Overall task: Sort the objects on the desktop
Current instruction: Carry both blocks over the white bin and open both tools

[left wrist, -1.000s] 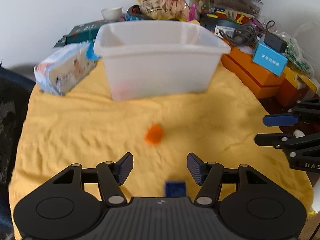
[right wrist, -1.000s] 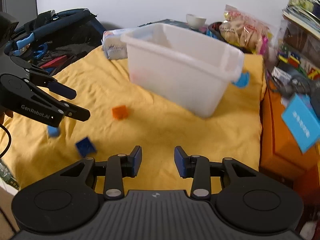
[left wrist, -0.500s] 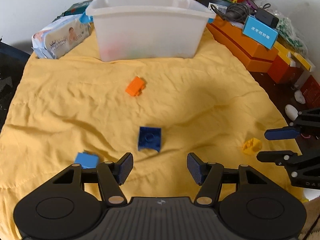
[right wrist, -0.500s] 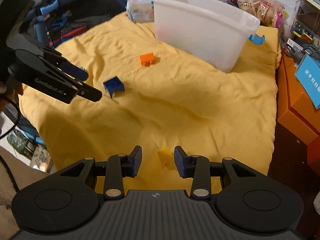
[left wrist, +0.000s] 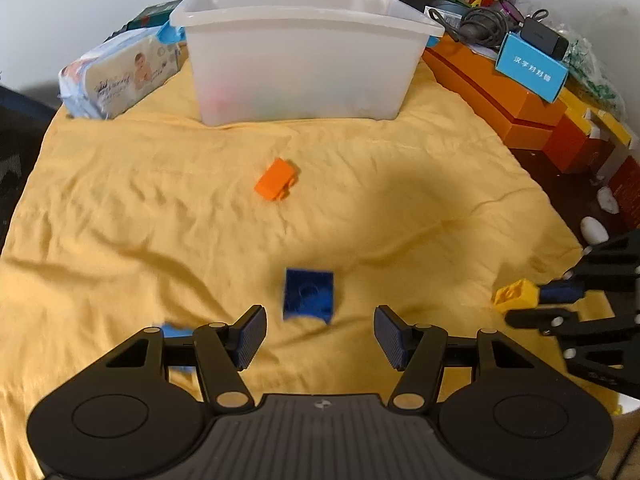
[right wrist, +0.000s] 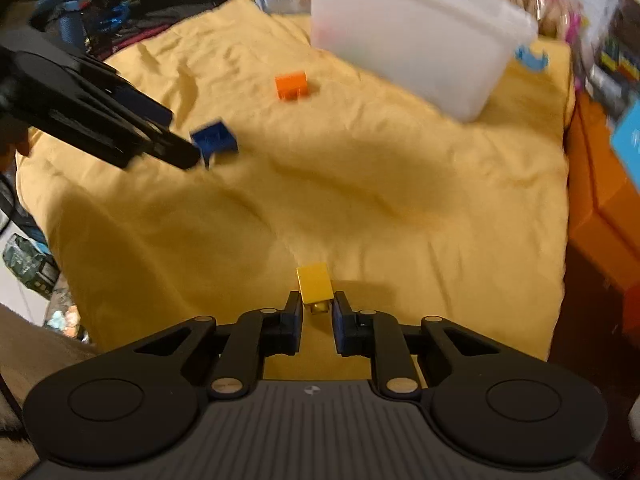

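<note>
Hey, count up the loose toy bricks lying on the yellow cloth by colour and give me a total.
Orange brick: 1
Dark blue brick: 1
Light blue brick, partly hidden behind the left tool: 1
Yellow brick, between the fingers of the right tool: 1
Total: 4

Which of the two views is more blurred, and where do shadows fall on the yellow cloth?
Right wrist view: motion blur smears the white bin and the right edge; the yellow block between the right gripper pads stays fairly sharp. Left wrist view: sharper; a broad shadow darkens the yellow cloth right of the orange block; fisheye bends the edges.
</note>
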Available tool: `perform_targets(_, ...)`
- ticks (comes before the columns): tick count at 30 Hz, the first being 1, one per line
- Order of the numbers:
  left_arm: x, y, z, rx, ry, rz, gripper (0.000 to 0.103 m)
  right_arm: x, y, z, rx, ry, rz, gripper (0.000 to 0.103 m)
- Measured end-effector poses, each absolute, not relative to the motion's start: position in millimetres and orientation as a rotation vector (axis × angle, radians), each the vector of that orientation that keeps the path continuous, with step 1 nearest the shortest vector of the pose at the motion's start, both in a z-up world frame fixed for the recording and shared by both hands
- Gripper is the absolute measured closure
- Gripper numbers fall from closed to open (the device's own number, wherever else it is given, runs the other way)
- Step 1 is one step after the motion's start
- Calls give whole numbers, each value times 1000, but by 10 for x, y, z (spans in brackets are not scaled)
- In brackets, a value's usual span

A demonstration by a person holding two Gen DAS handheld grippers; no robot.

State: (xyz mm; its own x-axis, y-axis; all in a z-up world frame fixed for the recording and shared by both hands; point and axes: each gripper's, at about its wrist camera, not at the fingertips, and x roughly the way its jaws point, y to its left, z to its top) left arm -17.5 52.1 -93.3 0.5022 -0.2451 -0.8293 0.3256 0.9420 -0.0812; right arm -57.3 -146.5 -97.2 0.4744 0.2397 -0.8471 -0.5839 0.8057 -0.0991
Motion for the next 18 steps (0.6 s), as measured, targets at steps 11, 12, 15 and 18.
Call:
perform_targets(11, 77, 526, -1170, 110, 1038, -401, 68, -172, -1308, -992, -365, 923, 489, 85)
perform_targets(12, 93, 548, -1156, 95, 1042, -416, 68, -156, -1304, -1028, -358, 933, 487, 85)
perform_targets(15, 134, 584, -1080, 88, 1040, -441, 68, -127, -1281, -1126, -354, 963, 483, 85)
perform_targets(18, 200, 591, -903, 99, 1011, -463, 68, -94, -1272, -1099, -345, 967, 479, 85)
